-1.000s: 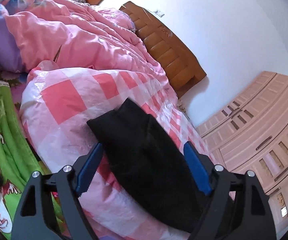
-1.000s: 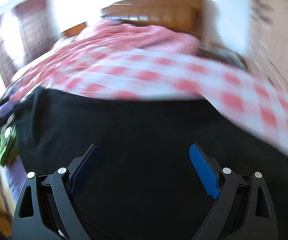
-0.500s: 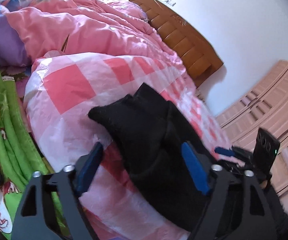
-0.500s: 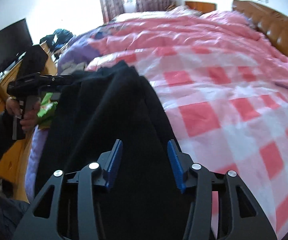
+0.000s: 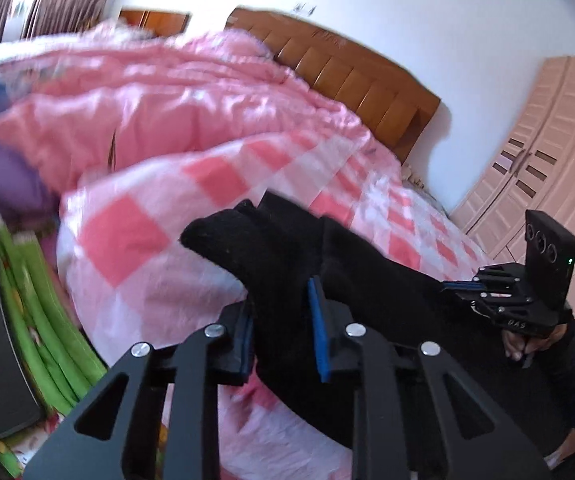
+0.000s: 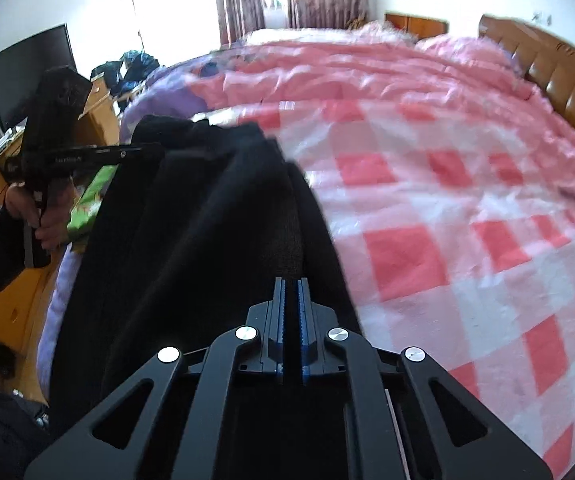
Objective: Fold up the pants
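Note:
Black pants (image 5: pixel 287 264) lie bunched lengthwise on the pink checked quilt (image 5: pixel 127 240). My left gripper (image 5: pixel 281 320) is shut on a thick fold of the pants near one end. My right gripper (image 6: pixel 290 300) is shut on the pants (image 6: pixel 207 240) near the other end, its blue pads almost touching. The right gripper also shows in the left wrist view (image 5: pixel 507 292), and the left gripper shows in the right wrist view (image 6: pixel 87 156), both at the pants' edges.
A crumpled pink duvet (image 5: pixel 167 100) covers the far half of the bed below the wooden headboard (image 5: pixel 347 80). A wardrobe (image 5: pixel 547 160) stands to the right. A green sheet (image 5: pixel 39 320), a wooden dresser (image 6: pixel 7 280) and a TV (image 6: pixel 19 76) lie on the left side.
Both grippers closed from open onto the pants. The pants bunched up into a narrower, lifted ridge between the two grippers.

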{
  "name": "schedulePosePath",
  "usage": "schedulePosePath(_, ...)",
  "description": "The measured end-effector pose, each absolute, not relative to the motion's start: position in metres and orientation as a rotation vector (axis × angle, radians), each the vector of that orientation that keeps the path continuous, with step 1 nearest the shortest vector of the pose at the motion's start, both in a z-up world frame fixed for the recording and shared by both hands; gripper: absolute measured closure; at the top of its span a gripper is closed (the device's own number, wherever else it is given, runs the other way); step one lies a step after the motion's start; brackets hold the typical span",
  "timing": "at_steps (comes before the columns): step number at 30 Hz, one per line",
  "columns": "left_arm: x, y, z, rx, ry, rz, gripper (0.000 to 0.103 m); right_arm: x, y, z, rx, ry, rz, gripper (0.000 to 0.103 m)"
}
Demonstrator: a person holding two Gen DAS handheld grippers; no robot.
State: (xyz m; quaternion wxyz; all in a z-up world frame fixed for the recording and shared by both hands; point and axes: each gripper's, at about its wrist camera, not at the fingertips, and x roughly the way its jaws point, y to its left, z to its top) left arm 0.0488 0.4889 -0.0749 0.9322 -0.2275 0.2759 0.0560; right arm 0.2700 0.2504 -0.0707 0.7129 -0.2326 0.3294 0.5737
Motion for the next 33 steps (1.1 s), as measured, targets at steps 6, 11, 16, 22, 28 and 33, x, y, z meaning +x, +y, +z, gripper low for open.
schedulePosePath(6, 0.059, 0.478, -0.054, -0.365, 0.501, 0.113, 0.081, 0.28, 0.235, -0.044, -0.47, 0.665, 1.204, 0.095)
schedulePosePath(11, 0.071, 0.492, -0.099, -0.429, 0.626, 0.182, 0.078, 0.291, 0.255, -0.081, -0.52, 0.757, 1.165, 0.095)
schedulePosePath(16, 0.053, 0.511, -0.097, -0.52, 0.611, 0.287, 0.025, 0.297, 0.255, -0.083, -0.484, 0.803, 1.113, 0.089)
schedulePosePath(22, 0.03, 0.464, -0.034, -0.33, 0.528, 0.357, 0.008, 0.287, 0.178, -0.037, -0.365, 0.75, 0.935, 0.016)
schedulePosePath(28, 0.1, 0.36, -0.045, -0.091, 0.767, 0.046, 0.006, 0.245, 0.09, -0.052, -0.29, 0.872, 0.906, 0.014)
schedulePosePath(33, 0.158, 0.348, -0.094, -0.085, 0.989, 0.051, 0.006, 0.247, 0.062, -0.091, -0.345, 0.987, 0.824, 0.022)
